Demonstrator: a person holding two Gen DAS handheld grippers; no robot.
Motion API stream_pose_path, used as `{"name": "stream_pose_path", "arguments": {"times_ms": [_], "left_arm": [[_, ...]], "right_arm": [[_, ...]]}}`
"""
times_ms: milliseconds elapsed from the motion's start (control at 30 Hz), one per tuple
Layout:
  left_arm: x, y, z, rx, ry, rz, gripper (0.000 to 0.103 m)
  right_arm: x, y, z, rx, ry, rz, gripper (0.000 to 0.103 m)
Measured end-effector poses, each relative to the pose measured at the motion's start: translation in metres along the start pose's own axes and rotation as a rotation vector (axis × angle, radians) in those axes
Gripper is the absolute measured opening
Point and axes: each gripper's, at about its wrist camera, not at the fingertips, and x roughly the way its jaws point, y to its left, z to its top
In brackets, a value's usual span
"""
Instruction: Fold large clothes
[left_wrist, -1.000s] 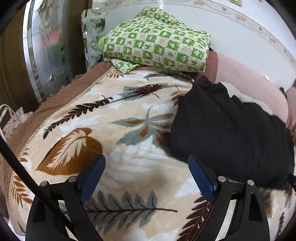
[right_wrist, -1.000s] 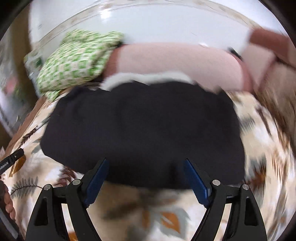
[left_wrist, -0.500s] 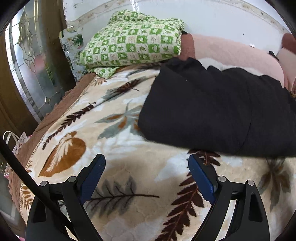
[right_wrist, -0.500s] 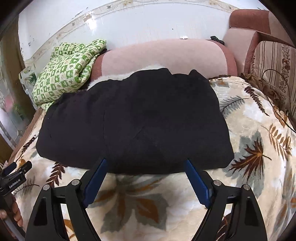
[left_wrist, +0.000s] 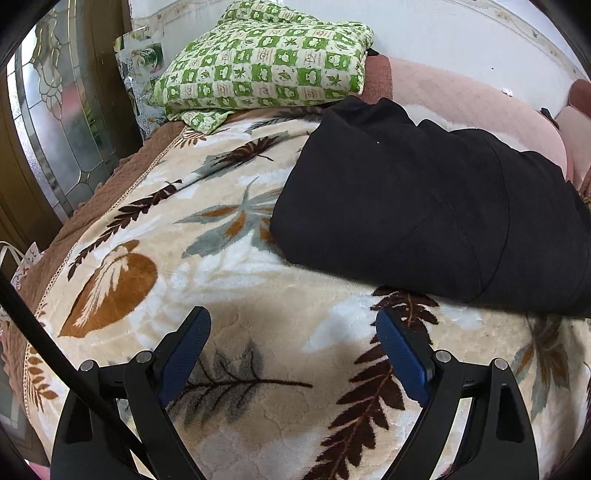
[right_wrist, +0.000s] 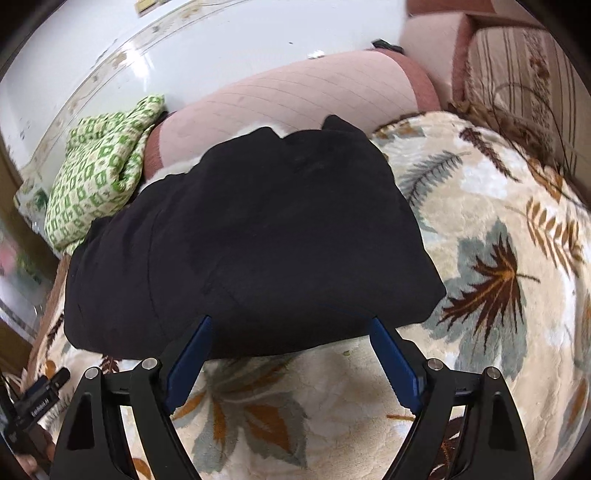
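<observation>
The black garment (right_wrist: 251, 240) lies folded into a thick block on the leaf-patterned blanket (left_wrist: 229, 288), its far edge against the pink bolster (right_wrist: 306, 92). Both the left gripper (left_wrist: 293, 332) and the right gripper (right_wrist: 291, 339) hang over the blanket at the near side, jaws spread wide, grasping nothing. A green checked cushion (left_wrist: 266, 62) sits at the far left.

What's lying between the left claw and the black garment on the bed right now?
Nothing but bare leaf-print blanket. In the left wrist view the open left claw hangs short of the black garment, with only blanket pile between them.
</observation>
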Motion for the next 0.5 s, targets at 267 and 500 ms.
{"name": "stream_pose_path", "arguments": {"times_ms": [267, 500], "left_arm": [[0.002, 0.002, -0.001, -0.005, 0.01, -0.01, 0.09], [0.004, 0.002, -0.001, -0.008, 0.017, -0.012, 0.09]], "right_arm": [[0.001, -0.01, 0.001, 0.063, 0.013, 0.018, 0.092], [0.008, -0.018, -0.003, 0.13, 0.063, 0.077, 0.093]]}}
